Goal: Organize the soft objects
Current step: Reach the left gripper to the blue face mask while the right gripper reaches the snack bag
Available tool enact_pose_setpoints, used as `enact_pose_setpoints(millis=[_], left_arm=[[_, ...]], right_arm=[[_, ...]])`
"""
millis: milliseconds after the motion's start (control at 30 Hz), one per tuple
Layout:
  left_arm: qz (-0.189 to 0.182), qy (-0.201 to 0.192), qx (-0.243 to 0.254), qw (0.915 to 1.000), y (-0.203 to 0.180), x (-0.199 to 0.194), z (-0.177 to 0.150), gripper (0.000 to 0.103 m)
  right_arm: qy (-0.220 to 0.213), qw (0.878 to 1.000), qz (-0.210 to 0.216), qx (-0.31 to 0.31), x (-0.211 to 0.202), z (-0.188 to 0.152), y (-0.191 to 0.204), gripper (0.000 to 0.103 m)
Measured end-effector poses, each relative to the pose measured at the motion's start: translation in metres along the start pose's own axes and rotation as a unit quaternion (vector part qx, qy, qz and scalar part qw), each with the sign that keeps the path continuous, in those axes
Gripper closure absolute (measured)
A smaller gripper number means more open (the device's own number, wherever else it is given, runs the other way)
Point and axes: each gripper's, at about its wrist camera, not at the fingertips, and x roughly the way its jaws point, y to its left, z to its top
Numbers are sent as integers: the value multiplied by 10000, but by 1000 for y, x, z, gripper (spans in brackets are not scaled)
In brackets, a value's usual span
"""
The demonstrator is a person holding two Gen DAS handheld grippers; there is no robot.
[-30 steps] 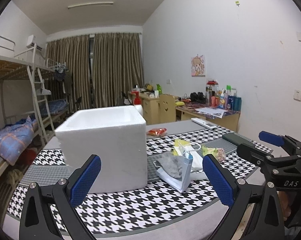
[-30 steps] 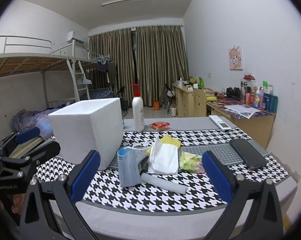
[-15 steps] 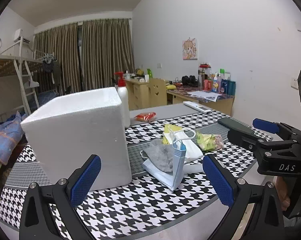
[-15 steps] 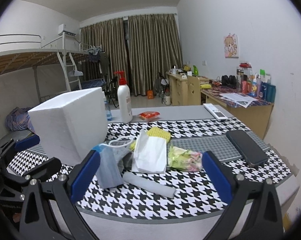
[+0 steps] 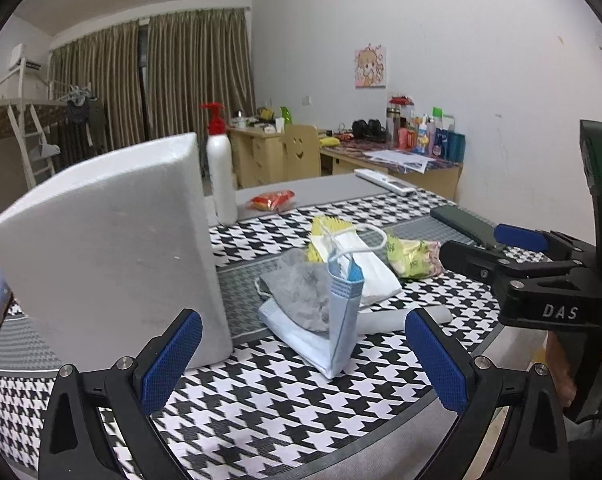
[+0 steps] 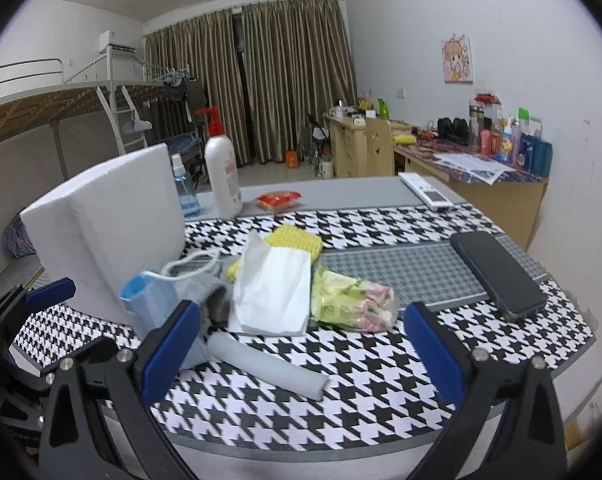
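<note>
Your left gripper (image 5: pixel 301 356) jaws wide, empty | right gripper (image 6: pixel 301 352) same | soft pile: blue mask (image 5: pixel 341 312) beside foam box (image 5: pixel 113 256) on surface | only right view shows spray bottle (image 6: pixel 183 192) behind box, grey roll (image 6: pixel 269 368) whole

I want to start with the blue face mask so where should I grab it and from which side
Take the blue face mask by its raised folded edge, which stands upright above the pile. Probably bring the left hand-held gripper straight forward, one finger either side of that thin fold, since it faces that gripper and nothing blocks it.
</note>
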Motion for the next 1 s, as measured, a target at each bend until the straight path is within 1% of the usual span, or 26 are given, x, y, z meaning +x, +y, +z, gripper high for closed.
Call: enact_pose_setpoints(millis=[167, 367, 500, 567, 667, 867, 933, 1000], left_arm=[[-82, 201, 57, 9997, -5, 15, 0, 4], [-170, 460, -2, 9988, -8, 35, 0, 12], [-115, 591, 24, 9982, -10, 43, 0, 15], [-85, 643, -24, 9979, -11, 48, 2, 18], [-117, 724, -101, 9973, -11, 54, 1, 18], [-133, 864, -183, 9960, -12, 61, -2, 29], [-147, 905, -192, 9956, -13, 62, -3, 37], [-175, 942, -211, 9952, -12, 63, -4, 38]], right_arm=[[184, 9998, -43, 9, 13, -2, -10, 0], [412, 9991, -113, 75, 30, -1, -24, 0], [588, 9982, -130, 63, 40, -1, -30, 0], [663, 9977, -122, 28, 44, -1, -31, 0], [817, 9966, -77, 11, 51, 0, -34, 0], [1155, 9932, -11, 137, 68, 4, -41, 0], [1277, 9916, -45, 215, 75, 6, -42, 0], [1396, 9898, -31, 297, 81, 6, -43, 0]])
